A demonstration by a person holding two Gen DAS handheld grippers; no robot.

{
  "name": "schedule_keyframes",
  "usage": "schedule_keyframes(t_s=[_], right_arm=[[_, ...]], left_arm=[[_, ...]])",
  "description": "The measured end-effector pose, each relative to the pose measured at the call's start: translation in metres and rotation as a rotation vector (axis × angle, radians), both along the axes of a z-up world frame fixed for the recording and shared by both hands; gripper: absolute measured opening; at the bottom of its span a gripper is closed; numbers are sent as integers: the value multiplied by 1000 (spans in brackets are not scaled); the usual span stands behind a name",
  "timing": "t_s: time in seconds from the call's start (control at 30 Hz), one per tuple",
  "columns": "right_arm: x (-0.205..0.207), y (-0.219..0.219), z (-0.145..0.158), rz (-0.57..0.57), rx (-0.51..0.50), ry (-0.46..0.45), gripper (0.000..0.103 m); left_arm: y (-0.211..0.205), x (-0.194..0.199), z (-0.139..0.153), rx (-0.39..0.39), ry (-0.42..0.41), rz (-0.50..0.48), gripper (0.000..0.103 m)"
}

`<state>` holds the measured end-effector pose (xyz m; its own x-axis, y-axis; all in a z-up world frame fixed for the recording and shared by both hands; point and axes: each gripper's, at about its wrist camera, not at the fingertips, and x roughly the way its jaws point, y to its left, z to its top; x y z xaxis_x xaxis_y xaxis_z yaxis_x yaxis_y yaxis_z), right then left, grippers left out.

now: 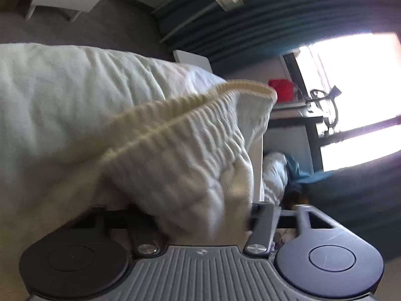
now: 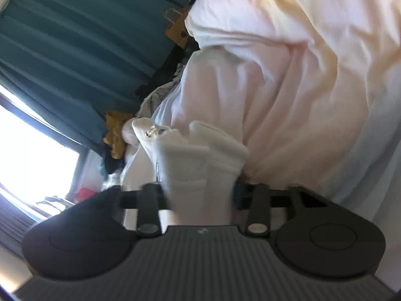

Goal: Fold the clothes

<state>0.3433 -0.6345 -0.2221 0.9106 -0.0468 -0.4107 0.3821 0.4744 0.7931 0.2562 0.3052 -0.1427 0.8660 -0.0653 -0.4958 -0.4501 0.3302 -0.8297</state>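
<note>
A cream-white garment with a ribbed hem [image 1: 190,135] fills the middle of the left wrist view. My left gripper [image 1: 200,215] is shut on its bunched cloth, and the fingers are hidden under the fabric. In the right wrist view the same white garment [image 2: 275,87] hangs in folds, with a zipper pull [image 2: 153,132] at its left edge. My right gripper [image 2: 200,195] is shut on a thick folded edge of it [image 2: 200,160]. Both views are tilted and blurred.
A white bed cover [image 1: 50,100] lies at left. Teal curtains [image 2: 62,37] and a bright window [image 1: 351,95] stand behind. A red item [image 1: 280,89] sits on a dark desk. A yellow cloth [image 2: 114,135] and a paper bag [image 2: 178,28] lie near the curtains.
</note>
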Motion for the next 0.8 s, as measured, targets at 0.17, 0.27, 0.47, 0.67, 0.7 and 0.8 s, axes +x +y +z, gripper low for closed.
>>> schedule_keyframes(t_s=[0.17,0.27,0.47,0.67,0.7,0.8], right_arm=[[-16,18,43,-56,-71,-9,14],[-42,29,58,-89,-36,-29,12],[-111,49,61,-150,116,-90,12],[-192,72,25,-240,262,-49,12],[-203,79,21,-264,248,-20,12],[-219,99,17,-318,174,75,12]], left_arm=[[-2,-8,32,80,-39,3,14],[-1,-24,62,96,-73,-2,13],[25,-73,121,185,-69,-39,13],[67,-153,136,213,-21,-76,13],[71,-164,131,223,-5,-84,13],[80,-188,108,236,71,-115,13]])
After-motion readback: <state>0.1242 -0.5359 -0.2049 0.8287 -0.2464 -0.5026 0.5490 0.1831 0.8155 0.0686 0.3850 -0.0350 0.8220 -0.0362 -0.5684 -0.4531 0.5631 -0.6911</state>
